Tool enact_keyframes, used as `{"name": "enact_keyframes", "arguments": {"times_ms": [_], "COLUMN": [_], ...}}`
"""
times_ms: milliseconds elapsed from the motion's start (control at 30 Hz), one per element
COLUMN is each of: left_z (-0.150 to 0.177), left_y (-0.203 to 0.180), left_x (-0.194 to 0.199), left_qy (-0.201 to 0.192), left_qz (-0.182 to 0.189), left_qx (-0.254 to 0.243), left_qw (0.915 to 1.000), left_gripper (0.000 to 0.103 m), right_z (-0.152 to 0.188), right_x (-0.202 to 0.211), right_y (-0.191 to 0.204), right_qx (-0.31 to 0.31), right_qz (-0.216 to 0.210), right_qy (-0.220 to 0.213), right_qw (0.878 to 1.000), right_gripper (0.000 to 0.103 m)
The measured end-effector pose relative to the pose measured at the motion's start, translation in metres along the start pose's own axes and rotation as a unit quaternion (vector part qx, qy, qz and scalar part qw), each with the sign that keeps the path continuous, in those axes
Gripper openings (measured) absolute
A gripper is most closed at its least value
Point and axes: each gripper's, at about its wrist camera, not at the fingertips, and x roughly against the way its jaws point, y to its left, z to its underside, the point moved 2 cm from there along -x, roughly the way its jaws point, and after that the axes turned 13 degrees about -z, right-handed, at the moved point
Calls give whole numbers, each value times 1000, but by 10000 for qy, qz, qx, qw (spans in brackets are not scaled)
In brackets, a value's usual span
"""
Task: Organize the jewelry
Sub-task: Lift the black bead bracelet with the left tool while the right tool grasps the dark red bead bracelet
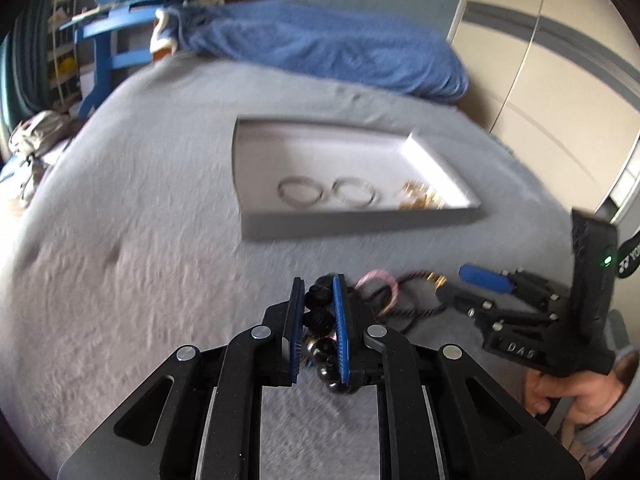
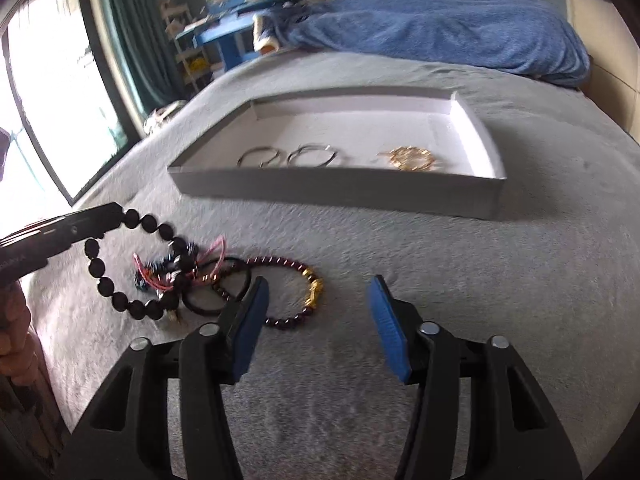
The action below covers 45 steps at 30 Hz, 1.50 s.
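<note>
Right wrist: right gripper (image 2: 316, 312) jaws spread; left gripper (image 1: 318, 312) clenches black bead bracelet (image 2: 120, 276).

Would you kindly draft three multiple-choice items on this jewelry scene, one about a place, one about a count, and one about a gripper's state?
1. Where does the gold bracelet lie?
A. in the white tray
B. on the grey blanket
C. on the blue towel

2. How many silver bangles lie in the tray?
A. one
B. two
C. four

3. What is the state of the left gripper?
A. open and holding nothing
B. shut on the black bead bracelet
C. shut on a silver bangle

Answers:
1 A, since the gold piece rests on the tray floor toward its right end.
2 B, since two silver rings lie side by side left of the gold piece.
3 B, since black beads sit pinched between its blue pads in the left wrist view, while the right gripper stands open.
</note>
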Motion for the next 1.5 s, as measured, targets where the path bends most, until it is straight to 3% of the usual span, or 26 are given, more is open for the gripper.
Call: {"name": "enact_keyframes", "arguments": {"times_ms": [267, 600, 867, 1033, 1133, 1500], "left_z": [19, 27, 27, 24, 17, -25], "left_y": [3, 8, 8, 4, 3, -17], "left_x": [-28, -36, -38, -33, -21, 35], "left_qy": [690, 877, 860, 716, 443, -556], "left_qz": [-377, -435, -405, -349, -183, 556], "left_qx": [-174, -152, -119, -200, -106, -204], "left_qw": [9967, 9951, 9954, 9966, 9988, 9967], "left_gripper": [15, 23, 25, 16, 16, 16], "right_z": [2, -1, 3, 5, 3, -28], "right_x": [-11, 17, 9, 7, 11, 59], "right_y": [-4, -28, -29, -30, -28, -11], "right_qx": [-64, -376, -408, -456, -412, -195], "right_qz": [36, 463, 451, 403, 370, 33], "right_qy": [219, -195, -38, -43, -138, -1066], "right_qw": [9997, 9980, 9981, 9981, 9984, 9941], "right_gripper": [6, 6, 6, 6, 6, 5]}}
